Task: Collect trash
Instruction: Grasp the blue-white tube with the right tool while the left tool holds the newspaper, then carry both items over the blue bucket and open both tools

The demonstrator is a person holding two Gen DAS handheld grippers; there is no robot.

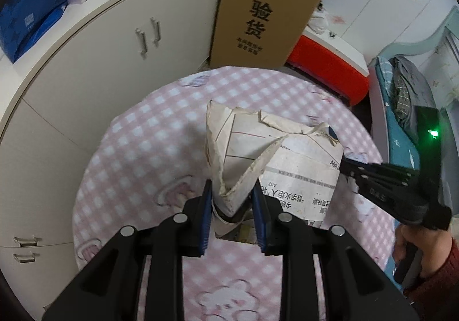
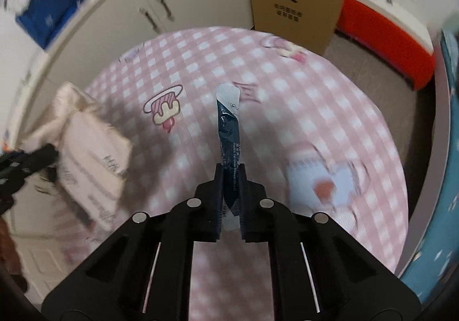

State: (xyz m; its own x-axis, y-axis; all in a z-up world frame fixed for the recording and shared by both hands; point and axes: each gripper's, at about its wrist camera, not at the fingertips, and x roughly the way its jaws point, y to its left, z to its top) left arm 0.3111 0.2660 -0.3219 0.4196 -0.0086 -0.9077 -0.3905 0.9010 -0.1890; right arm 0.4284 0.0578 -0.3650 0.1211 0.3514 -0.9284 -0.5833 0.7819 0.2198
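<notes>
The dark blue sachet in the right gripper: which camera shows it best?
The right wrist view. There the dark blue sachet stands edge-on at centre, clamped between the right gripper pads, printed text partly legible. The left wrist view shows only the right gripper from the side behind the folded newspaper; the sachet itself cannot be made out there.

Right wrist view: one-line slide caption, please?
Right gripper shut on a dark blue sachet above the pink checked tablecloth.

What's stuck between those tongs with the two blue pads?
In the left wrist view, a crumpled newspaper wad sits pinched between the left tongs' blue pads.
</notes>
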